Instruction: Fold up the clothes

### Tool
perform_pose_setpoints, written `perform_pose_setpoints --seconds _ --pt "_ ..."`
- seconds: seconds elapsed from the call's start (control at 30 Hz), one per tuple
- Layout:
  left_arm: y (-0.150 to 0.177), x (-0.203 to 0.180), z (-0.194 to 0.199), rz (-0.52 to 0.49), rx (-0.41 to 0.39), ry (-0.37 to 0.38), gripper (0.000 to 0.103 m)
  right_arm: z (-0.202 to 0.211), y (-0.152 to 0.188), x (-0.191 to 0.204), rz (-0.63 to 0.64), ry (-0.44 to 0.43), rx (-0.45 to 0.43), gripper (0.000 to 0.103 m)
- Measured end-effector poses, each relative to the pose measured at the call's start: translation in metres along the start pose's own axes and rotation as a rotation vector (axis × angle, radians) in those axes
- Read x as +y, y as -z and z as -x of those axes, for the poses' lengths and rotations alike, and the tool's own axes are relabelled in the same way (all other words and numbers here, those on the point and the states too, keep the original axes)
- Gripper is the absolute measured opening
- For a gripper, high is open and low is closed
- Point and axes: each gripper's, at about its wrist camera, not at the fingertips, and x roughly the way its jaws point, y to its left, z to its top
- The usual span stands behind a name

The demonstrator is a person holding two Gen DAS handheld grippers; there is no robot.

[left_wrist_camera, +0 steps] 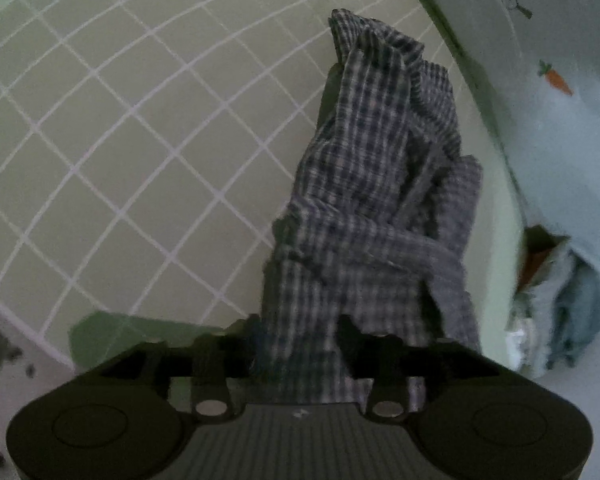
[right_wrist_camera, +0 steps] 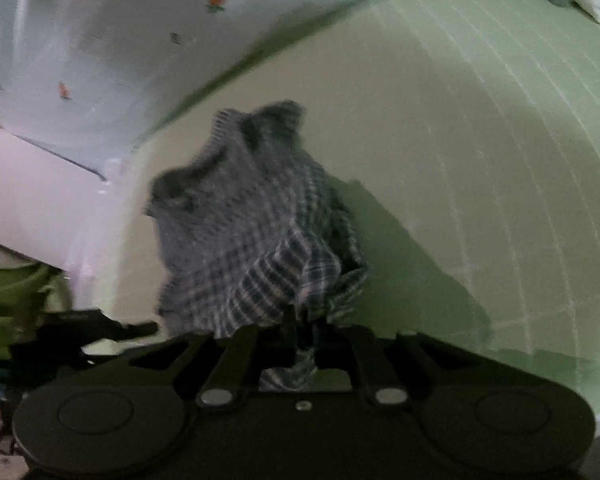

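A dark blue and white checked garment [left_wrist_camera: 372,200] hangs bunched and crumpled above a green mat with a white grid [left_wrist_camera: 132,128]. My left gripper [left_wrist_camera: 300,344] is shut on one end of it, the cloth running down between the fingers. In the right wrist view the same checked garment [right_wrist_camera: 252,232] hangs from my right gripper [right_wrist_camera: 302,328], which is shut on another bunch of its fabric. Folds of cloth hide both sets of fingertips. The right wrist view is blurred.
A white sheet printed with small carrots [left_wrist_camera: 556,80] lies beside the mat. A heap of pale clothes [left_wrist_camera: 556,312] sits at the mat's edge. In the right wrist view a white panel [right_wrist_camera: 32,200] and green cloth [right_wrist_camera: 16,296] lie at the left.
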Motion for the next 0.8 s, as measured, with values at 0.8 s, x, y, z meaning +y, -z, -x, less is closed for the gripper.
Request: perform_pose_setpoints --seconds 0.8 --pt "-0.091 -0.077 -0.040 -0.216 -0.117 -0.104 0.044 -0.093 -0.032 0.009 -0.179 -0.032 0.053 0.047"
